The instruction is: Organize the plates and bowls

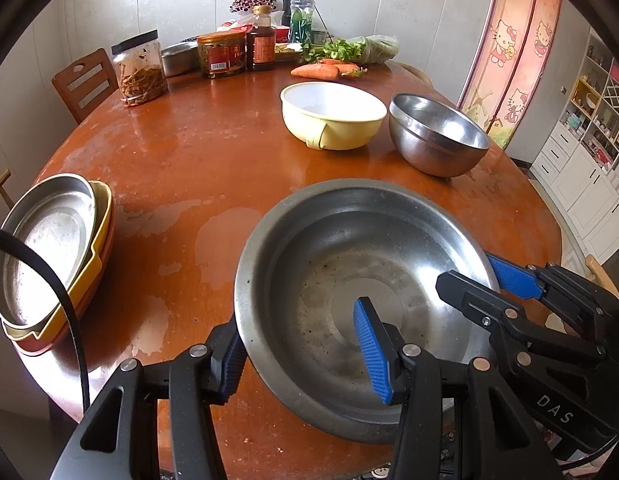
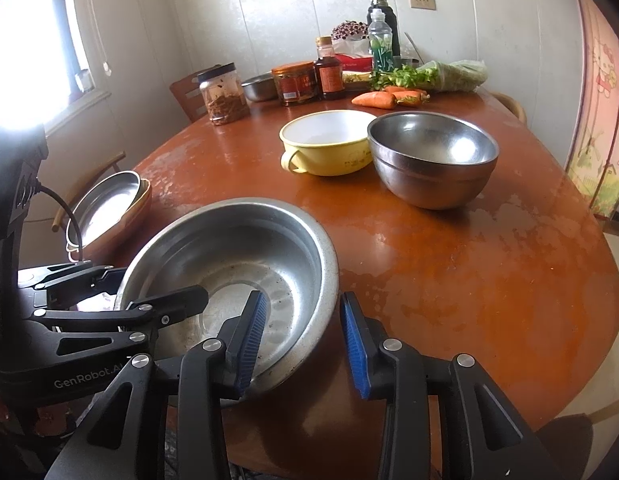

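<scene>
A wide, shallow steel basin [image 1: 349, 280] sits at the near edge of the round wooden table [image 1: 181, 152]; it also shows in the right wrist view [image 2: 245, 264]. My left gripper [image 1: 301, 348] is open, one finger outside its left rim and one inside. My right gripper [image 2: 303, 344] is open and straddles the basin's right rim; it shows in the left wrist view [image 1: 473, 280]. Beyond stand a yellow bowl [image 1: 333, 114] and a steel bowl [image 1: 437, 136]. A stack of plates [image 1: 49, 256], steel on top, lies at the left edge.
Jars [image 1: 139, 66], bottles [image 1: 261, 38], carrots [image 1: 321, 70], greens and a small steel dish [image 1: 179, 56] crowd the table's far side. A wooden chair [image 1: 85, 80] stands at the far left. White cabinets [image 1: 581, 168] stand to the right.
</scene>
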